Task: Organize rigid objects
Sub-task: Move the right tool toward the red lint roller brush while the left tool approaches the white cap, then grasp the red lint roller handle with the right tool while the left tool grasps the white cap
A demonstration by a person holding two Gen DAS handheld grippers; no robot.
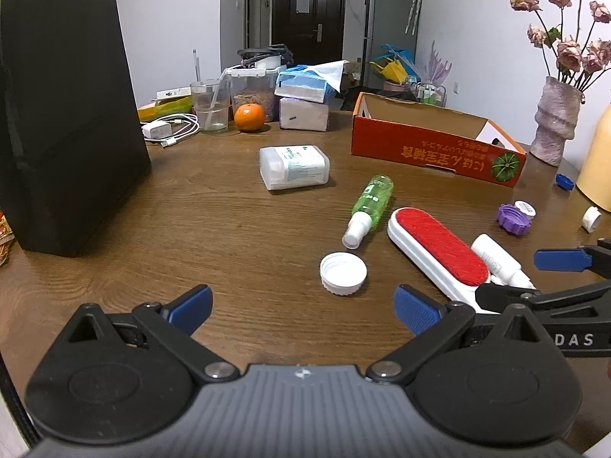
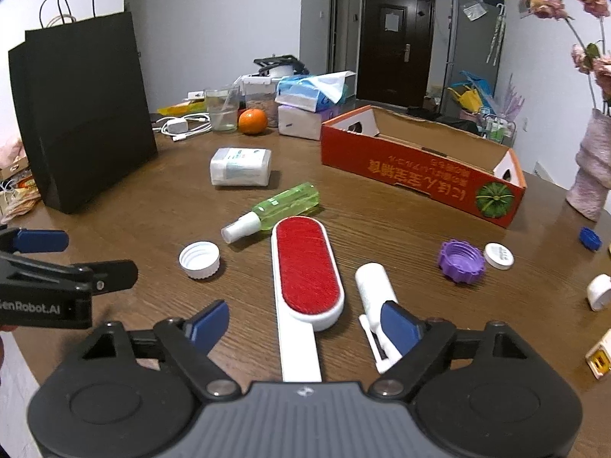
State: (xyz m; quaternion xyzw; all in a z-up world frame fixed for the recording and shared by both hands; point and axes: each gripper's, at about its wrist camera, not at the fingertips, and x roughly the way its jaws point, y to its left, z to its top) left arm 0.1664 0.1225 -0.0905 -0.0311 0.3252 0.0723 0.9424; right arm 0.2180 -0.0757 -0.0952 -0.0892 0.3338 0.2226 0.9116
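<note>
A white lint brush with a red pad [image 2: 305, 271] lies on the wooden table, its handle running between the fingers of my open right gripper [image 2: 305, 324]. It also shows in the left wrist view [image 1: 439, 252]. A white tube [image 2: 374, 286] lies just right of the brush, by my right fingertip. A green spray bottle [image 2: 278, 206] and a white cap [image 2: 199, 259] lie beyond. My left gripper [image 1: 303, 309] is open and empty over bare table, just short of the white cap [image 1: 343, 273]. An open orange cardboard box [image 2: 420, 168] stands behind.
A black paper bag [image 2: 84, 114] stands at the left. A white wipes pack [image 2: 240, 166], purple lid [image 2: 460, 261], small white lid [image 2: 498, 255], blue cap [image 2: 590, 238], an orange [image 2: 252, 121], a glass, tissues and a vase [image 2: 592, 171] crowd the table.
</note>
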